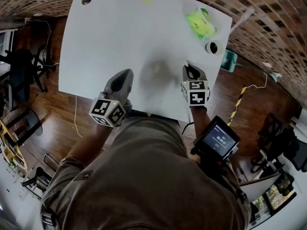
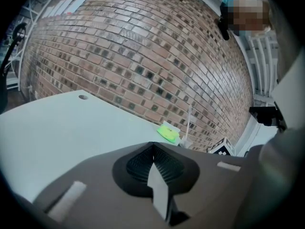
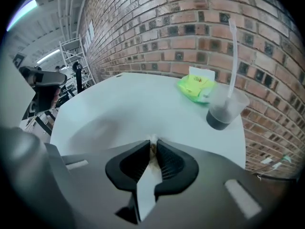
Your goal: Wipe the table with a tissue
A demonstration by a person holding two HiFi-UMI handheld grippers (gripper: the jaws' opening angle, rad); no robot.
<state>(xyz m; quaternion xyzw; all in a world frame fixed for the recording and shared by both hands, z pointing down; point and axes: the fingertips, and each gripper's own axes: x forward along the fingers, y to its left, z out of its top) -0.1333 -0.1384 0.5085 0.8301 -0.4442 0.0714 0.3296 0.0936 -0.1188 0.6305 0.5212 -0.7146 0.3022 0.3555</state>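
Note:
The white table (image 1: pixel 120 32) fills the upper head view. A green tissue pack (image 1: pixel 200 23) lies at its far right corner, also seen as the tissue pack (image 3: pixel 198 87) and tissue pack (image 2: pixel 168 131). My right gripper (image 1: pixel 189 69) rests low over the near right part of the table; its jaws (image 3: pixel 153 144) are shut on a small scrap of tissue with a brownish stain. My left gripper (image 1: pixel 126 75) hovers at the near edge, and the left gripper (image 2: pixel 152 148) has its jaws pressed together with nothing between them.
A clear cup (image 1: pixel 211 47) of dark liquid with a stirrer stands beside the pack, nearer me; the cup (image 3: pixel 224 111) is right of my right jaws. A small yellow mark (image 1: pixel 147 2) and a cable hole (image 1: pixel 86 0) sit at the far edge. Office chairs (image 1: pixel 21 71) stand left.

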